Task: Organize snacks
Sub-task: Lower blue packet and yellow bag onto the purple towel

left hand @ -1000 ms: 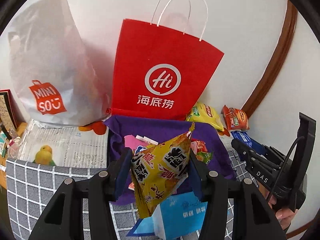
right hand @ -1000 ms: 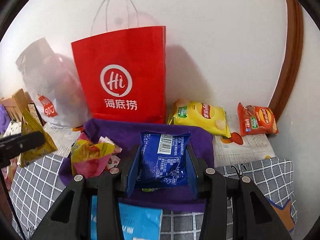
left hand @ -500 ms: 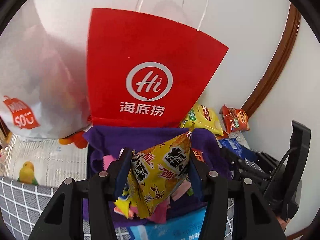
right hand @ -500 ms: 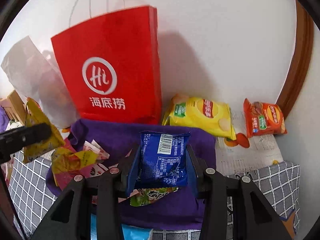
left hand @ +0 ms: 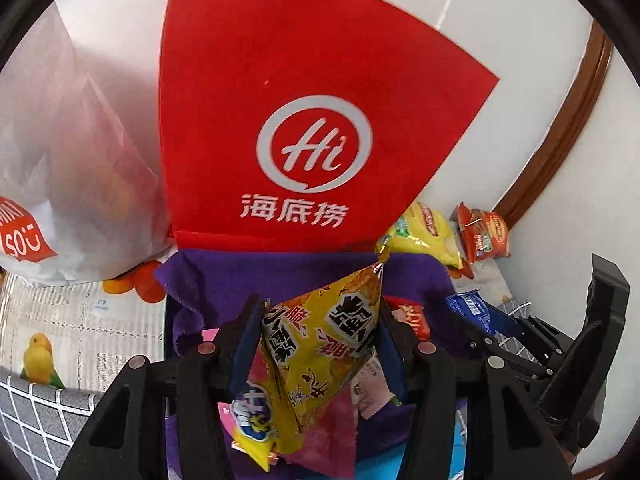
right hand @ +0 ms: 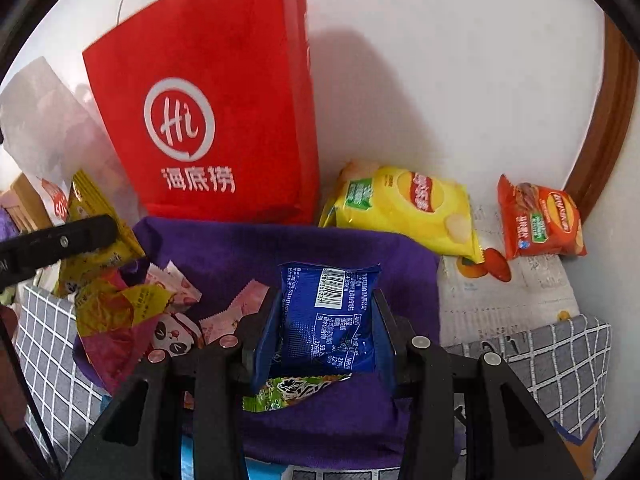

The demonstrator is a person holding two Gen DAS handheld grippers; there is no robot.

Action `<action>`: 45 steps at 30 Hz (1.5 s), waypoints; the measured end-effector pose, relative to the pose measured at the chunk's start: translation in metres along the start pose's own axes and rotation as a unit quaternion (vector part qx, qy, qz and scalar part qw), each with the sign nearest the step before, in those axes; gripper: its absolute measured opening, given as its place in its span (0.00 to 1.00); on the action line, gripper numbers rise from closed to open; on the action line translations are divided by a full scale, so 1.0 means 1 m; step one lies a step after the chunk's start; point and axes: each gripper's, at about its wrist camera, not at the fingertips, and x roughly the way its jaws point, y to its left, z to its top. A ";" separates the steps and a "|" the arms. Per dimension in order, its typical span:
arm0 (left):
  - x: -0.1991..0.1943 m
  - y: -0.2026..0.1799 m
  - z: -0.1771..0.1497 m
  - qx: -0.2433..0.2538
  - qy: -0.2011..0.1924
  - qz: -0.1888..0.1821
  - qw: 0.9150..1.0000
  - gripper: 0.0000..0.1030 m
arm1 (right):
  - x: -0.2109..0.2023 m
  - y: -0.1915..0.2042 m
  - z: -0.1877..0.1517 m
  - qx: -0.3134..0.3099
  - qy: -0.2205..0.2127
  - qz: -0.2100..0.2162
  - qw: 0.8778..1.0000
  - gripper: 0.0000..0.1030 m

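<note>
My left gripper [left hand: 318, 344] is shut on a yellow triangular snack bag [left hand: 324, 344] and holds it over the purple cloth-lined bin [left hand: 280, 272]. My right gripper [right hand: 326, 320] is shut on a blue snack packet [right hand: 330, 316] over the same bin [right hand: 224, 248]. Several small wrapped snacks [right hand: 132, 312] lie inside the bin at its left, and a green packet [right hand: 292, 390] lies under the blue one. The left gripper with its yellow bag shows at the left edge of the right wrist view [right hand: 60, 240]. The right gripper shows at the right of the left wrist view [left hand: 520, 344].
A red paper bag [left hand: 304, 140] stands against the wall behind the bin, a white Miniso bag [left hand: 60, 184] to its left. A yellow chip bag [right hand: 404, 208] and an orange chip bag [right hand: 540, 220] lie at the back right. A brown door frame [right hand: 608, 140] is beyond them.
Both grippers have moved forward over the bin with their packets still held. The red bag looms larger and the snacks in the bin have come into fuller view.
</note>
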 end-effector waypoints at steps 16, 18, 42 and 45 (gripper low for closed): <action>0.007 0.006 -0.001 -0.002 0.008 -0.007 1.000 0.49 | 0.022 0.000 -0.009 0.000 0.025 0.003 1.000 0.42; 0.008 0.005 -0.002 -0.002 0.009 -0.007 1.000 0.49 | 0.022 0.002 -0.009 -0.004 0.026 0.004 1.000 0.42; 0.032 -0.005 -0.011 0.006 0.049 -0.016 0.999 0.50 | 0.028 0.013 -0.014 -0.035 0.047 -0.002 0.998 0.43; 0.037 -0.005 -0.012 0.003 0.054 -0.012 0.998 0.50 | 0.028 0.013 -0.014 -0.037 0.047 -0.006 0.998 0.43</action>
